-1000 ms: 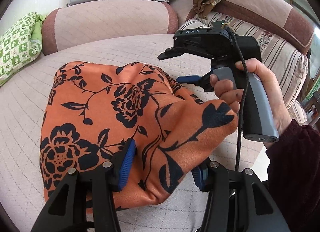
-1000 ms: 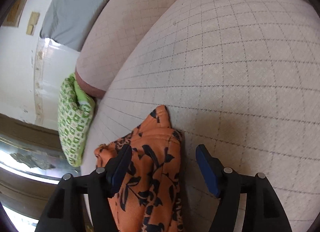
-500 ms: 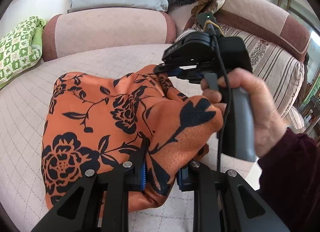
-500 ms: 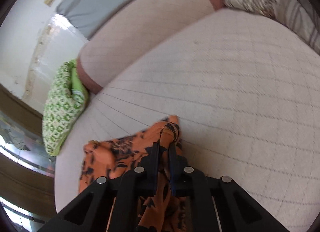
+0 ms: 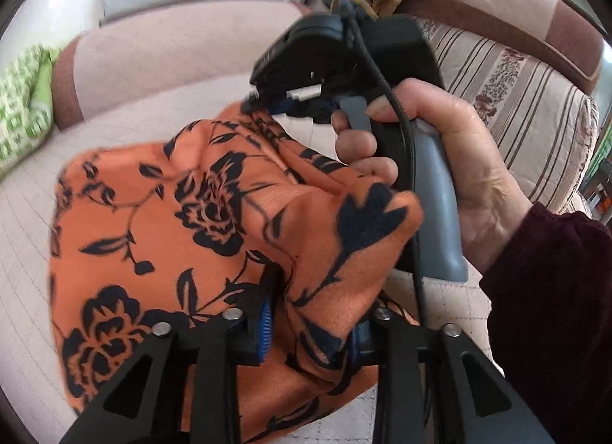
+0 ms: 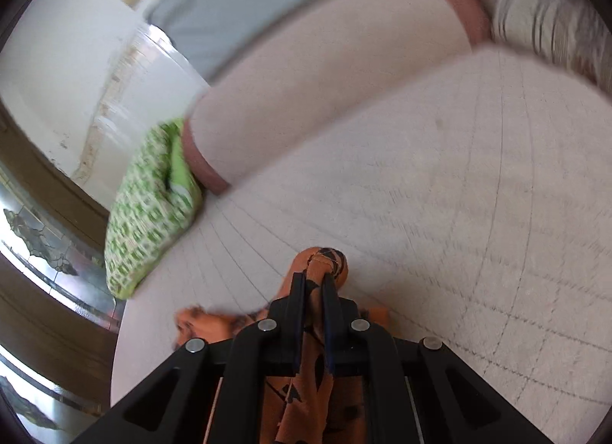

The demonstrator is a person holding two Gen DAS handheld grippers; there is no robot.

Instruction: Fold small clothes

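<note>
Both tongs, left (image 5: 306, 325) and right (image 6: 314, 287), are clamped on the cloth (image 5: 199, 214) bunched between them; lift level, keep it taut, lay the held edge ahead on the sofa (image 6: 440, 214)

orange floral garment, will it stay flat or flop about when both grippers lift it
Probably floppy: the orange floral garment drapes in soft folds between the left gripper and right gripper, bunching where each pinches it. It looks thin and light, so it should lift easily but sag in the middle. The smooth weave may slip.
</note>
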